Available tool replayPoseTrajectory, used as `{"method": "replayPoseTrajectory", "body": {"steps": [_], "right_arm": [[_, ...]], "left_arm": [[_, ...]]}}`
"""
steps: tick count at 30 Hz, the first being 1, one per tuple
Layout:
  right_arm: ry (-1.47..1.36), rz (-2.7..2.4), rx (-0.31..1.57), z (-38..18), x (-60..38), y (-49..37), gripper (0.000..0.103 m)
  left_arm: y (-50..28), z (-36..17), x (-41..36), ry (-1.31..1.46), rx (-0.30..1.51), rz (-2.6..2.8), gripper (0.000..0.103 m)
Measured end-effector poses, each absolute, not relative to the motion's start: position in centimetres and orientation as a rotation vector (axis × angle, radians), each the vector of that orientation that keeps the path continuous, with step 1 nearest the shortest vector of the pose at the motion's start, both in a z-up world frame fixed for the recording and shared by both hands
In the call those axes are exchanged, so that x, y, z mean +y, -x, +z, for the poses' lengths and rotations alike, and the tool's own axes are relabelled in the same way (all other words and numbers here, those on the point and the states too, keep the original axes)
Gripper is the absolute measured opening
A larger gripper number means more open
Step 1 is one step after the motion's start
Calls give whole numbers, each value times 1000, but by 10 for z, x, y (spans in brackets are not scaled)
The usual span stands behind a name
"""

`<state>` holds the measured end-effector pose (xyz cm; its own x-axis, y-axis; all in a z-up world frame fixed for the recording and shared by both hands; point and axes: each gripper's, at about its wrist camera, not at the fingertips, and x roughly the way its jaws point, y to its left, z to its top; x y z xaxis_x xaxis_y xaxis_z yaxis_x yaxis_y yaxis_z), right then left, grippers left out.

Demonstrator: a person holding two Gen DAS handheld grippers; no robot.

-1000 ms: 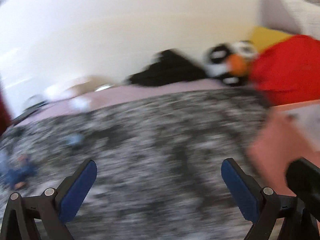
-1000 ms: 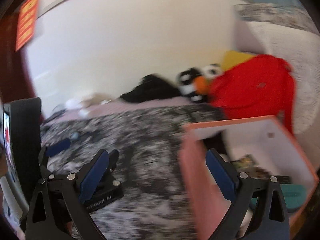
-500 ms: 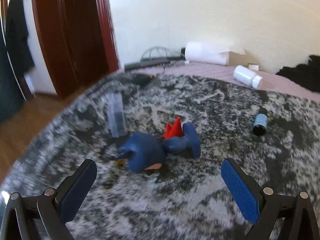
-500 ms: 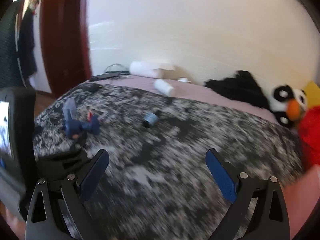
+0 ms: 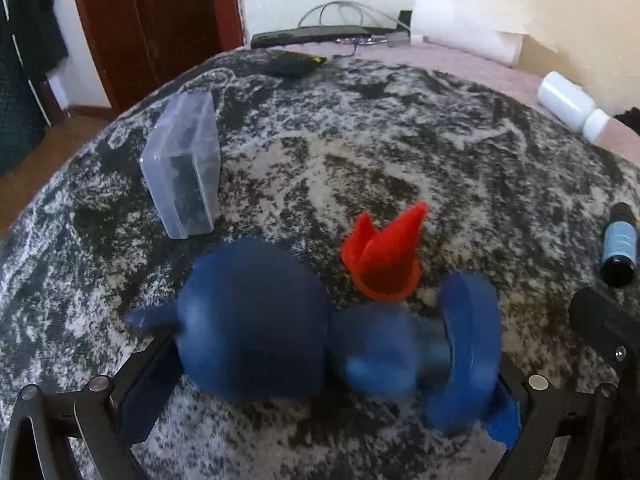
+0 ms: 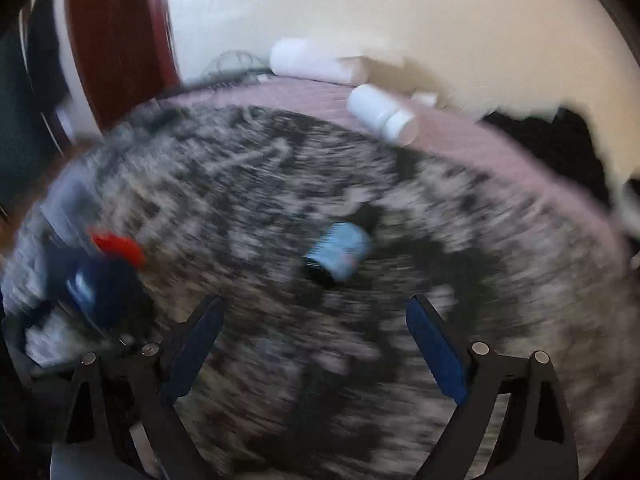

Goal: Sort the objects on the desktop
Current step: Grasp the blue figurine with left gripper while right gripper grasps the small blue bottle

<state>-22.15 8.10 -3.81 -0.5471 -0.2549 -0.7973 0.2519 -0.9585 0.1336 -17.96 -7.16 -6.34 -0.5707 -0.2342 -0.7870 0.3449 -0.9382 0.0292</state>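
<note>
A dark blue figurine (image 5: 304,328) with red spikes (image 5: 384,256) lies on its side on the speckled grey blanket (image 5: 400,152), right between the wide-open fingers of my left gripper (image 5: 320,400). A clear plastic box (image 5: 184,168) stands just behind it to the left. A small bottle with a light blue label (image 5: 619,244) lies at the right edge. In the blurred right wrist view that bottle (image 6: 340,252) lies ahead of my open, empty right gripper (image 6: 316,344), and the figurine (image 6: 100,276) sits at the left.
A white bottle (image 5: 568,104) lies on the pink sheet at the back right; it also shows in the right wrist view (image 6: 380,114). A white roll (image 5: 460,32), a black power strip with cables (image 5: 312,36) and a dark flat object (image 5: 292,64) lie along the far edge. A dark red door (image 5: 148,20) stands at the left.
Both grippers swung left, away from the pink box and the red and panda plush, then closed in: the left onto the blue figurine, the right toward the blue-label bottle. Both stayed open.
</note>
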Motion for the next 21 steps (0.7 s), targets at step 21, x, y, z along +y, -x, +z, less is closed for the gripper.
{"method": "replayPoseTrajectory", "body": {"steps": [21], "right_arm": [[-1342,-2230,-1029,31,218,141,95]], "left_arm": [[183,-64,-77,-1229,255,-2560,103]]}}
